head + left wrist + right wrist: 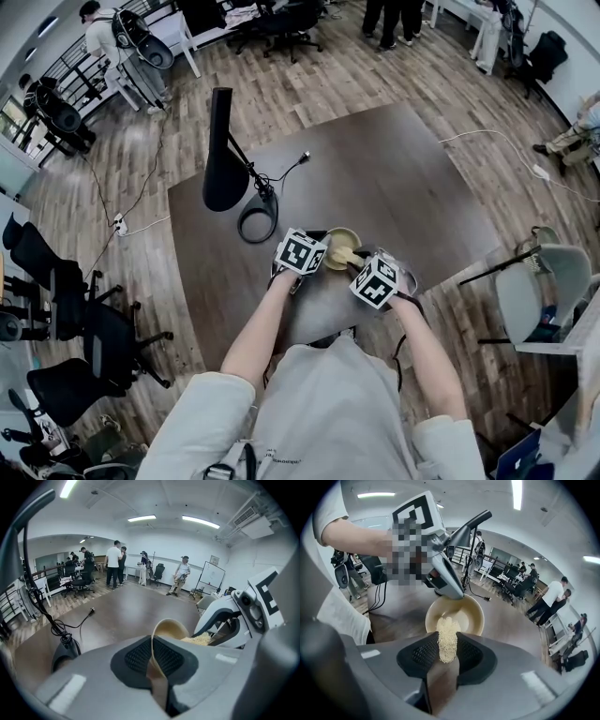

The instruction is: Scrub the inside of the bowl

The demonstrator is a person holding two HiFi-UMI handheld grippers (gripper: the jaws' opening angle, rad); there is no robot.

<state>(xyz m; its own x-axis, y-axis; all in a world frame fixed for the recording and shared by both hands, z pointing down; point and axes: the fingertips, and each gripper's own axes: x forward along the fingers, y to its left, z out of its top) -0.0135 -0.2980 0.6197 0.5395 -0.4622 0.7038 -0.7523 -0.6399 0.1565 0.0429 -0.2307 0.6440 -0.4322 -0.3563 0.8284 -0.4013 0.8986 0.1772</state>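
Beige round bowl: rim pinched in left gripper. Right gripper clamps pale fibrous scrubber over its near rim. Scrubbing seemingly in hand; next stroke needs pressing inward.

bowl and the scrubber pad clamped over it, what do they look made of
The bowl: smooth, even beige with a soft sheen and thin rim, likely plastic or melamine, though glazed ceramic is possible. The scrubber: pale yellow, coarse tangled fibres, probably loofah or a synthetic scourer.
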